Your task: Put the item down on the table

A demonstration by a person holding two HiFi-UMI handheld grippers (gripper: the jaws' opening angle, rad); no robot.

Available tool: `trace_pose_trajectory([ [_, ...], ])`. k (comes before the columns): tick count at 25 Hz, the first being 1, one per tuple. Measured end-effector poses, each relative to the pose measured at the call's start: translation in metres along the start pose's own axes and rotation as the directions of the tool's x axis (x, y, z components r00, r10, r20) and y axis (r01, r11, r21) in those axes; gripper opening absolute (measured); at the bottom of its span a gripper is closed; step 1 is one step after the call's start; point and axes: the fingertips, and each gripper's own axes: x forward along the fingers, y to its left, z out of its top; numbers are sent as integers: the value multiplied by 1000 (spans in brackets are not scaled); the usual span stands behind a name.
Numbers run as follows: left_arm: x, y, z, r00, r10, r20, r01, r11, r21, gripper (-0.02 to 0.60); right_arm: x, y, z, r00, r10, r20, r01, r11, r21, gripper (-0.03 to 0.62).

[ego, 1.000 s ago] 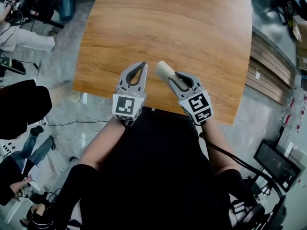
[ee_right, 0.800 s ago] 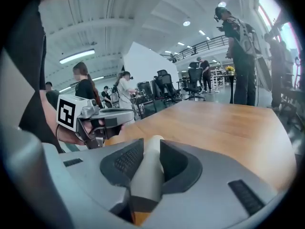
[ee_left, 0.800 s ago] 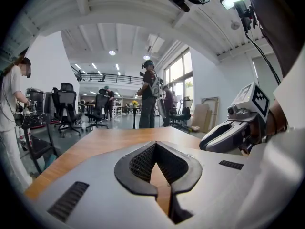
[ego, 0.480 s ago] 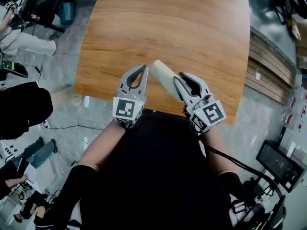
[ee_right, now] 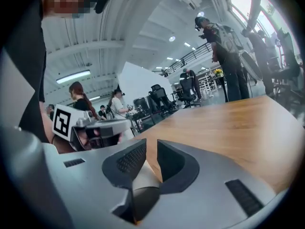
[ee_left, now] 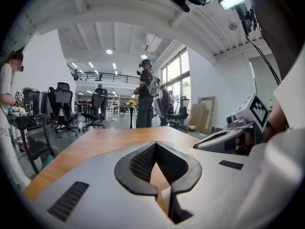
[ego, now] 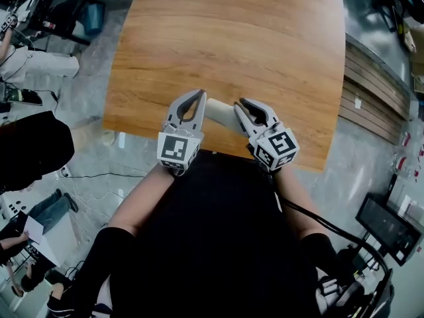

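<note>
Roll swung leftward, near end hidden inside right claw, closing on it; left claw clenched, empty.

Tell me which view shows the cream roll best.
The head view: the cream roll shows along most of its length, sticking out of the right tongs toward the left tongs. The right gripper view shows only a foreshortened sliver between its closing jaws. The left gripper view doesn't clearly show it.

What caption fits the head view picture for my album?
Right gripper closing its jaws on a beige roll beside the left gripper, above a wooden table.
</note>
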Motion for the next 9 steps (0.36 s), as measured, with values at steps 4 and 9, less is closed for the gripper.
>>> trace_pose_trajectory([
  [4,-2,4,-6,1000,11,-19,-11,1000,3,5,22,-14,-50,996,13,-91,-8,999,54,75],
  [9,-2,9,-12,999,15,-29,-15,1000,8,5,37,-28,-82,993,28,-112,-20,997,70,75],
])
